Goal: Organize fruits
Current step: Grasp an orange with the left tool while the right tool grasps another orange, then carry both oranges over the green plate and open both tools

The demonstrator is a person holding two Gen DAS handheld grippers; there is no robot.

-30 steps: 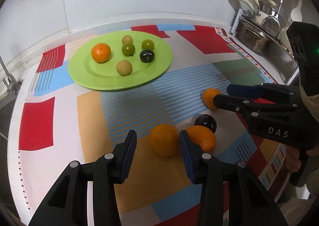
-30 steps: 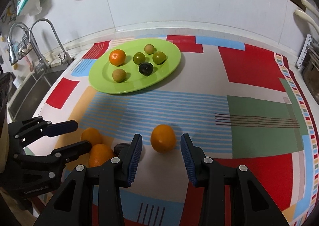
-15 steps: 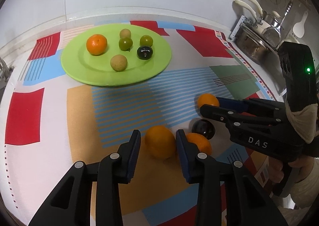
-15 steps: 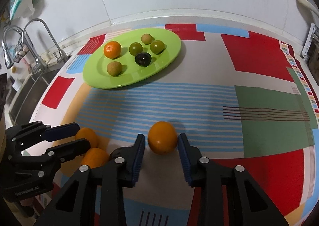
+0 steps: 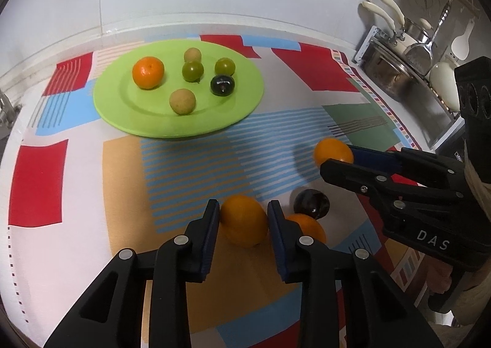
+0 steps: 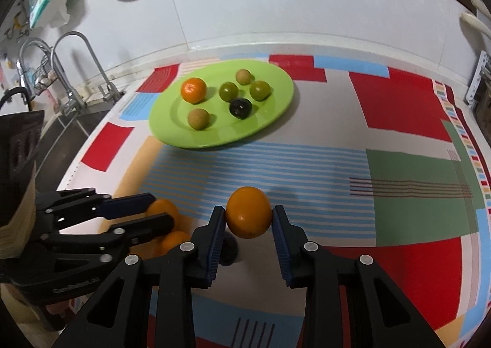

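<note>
Two claws work at once, each taking one fruit near the desk's front edge so both can go to the green plate (image 5: 245,102) by the back edge. The left claw (image 5: 244,222) is closing on an orange (image 5: 244,220), pads at its sides; the right claw (image 6: 248,219) is clenched on another orange (image 6: 248,212). Off the plate lie four fruits — three oranges and one dark plum (image 5: 311,203). On it sit six: one mandarin (image 5: 148,72), two green, two tan, one dark.
</note>
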